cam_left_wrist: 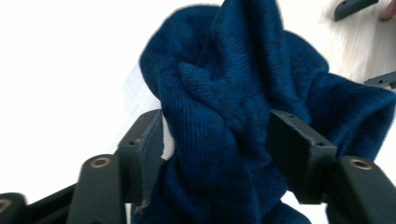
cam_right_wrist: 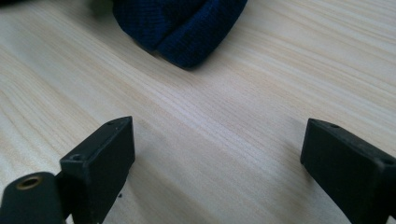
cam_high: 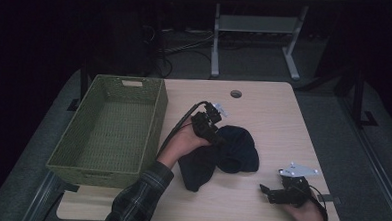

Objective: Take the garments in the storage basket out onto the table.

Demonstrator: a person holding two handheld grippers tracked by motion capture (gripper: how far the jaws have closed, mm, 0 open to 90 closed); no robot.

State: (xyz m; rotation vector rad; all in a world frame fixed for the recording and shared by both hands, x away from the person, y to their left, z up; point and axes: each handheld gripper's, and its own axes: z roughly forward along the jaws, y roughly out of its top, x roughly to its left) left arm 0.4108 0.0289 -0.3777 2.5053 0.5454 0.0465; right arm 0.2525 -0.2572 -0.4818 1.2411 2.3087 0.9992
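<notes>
Basket [cam_high: 108, 131] at left, nothing in it. Left gripper [cam_high: 214, 134] clamped on blue cloth [cam_high: 232, 149] mid-tabletop [cam_high: 273, 119], just right of basket. Right gripper [cam_high: 273, 191] released, hovers near front edge. Likely goal: cloth into basket; transfer not yet done.

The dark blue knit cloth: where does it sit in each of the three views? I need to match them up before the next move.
High view: the dark blue knit cloth lies mid-table, right of the green basket, with the left gripper at its upper left part.
Left gripper view: the cloth is bunched between the jaws.
Right gripper view: its edge is at top centre, beyond the open jaws.
Shared landmark: the light wooden table.
</notes>
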